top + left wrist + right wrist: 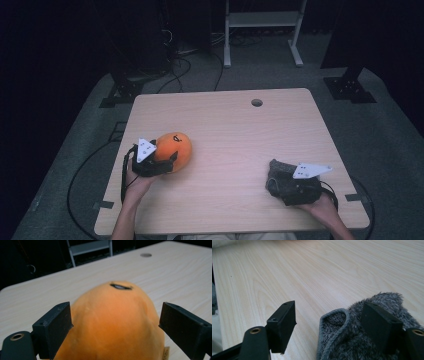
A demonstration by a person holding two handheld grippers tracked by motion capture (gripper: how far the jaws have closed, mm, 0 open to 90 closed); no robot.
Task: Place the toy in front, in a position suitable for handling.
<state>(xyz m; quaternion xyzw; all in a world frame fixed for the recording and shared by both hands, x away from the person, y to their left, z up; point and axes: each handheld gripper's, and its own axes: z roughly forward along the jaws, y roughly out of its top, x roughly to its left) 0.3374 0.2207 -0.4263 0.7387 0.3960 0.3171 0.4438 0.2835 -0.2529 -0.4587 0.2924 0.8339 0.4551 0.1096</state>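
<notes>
Left tool apart around smooth rounded orange plush; right tool apart, over fuzzy grey cloth.

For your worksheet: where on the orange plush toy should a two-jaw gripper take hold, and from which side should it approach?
Probably across the orange plush toy at its wide lower body, coming in level from the person's side, as the left gripper does. The toy narrows to a rounded top where jaws might slip; its soft flanks already sit between the open jaws, which look just short of pressing it.
</notes>
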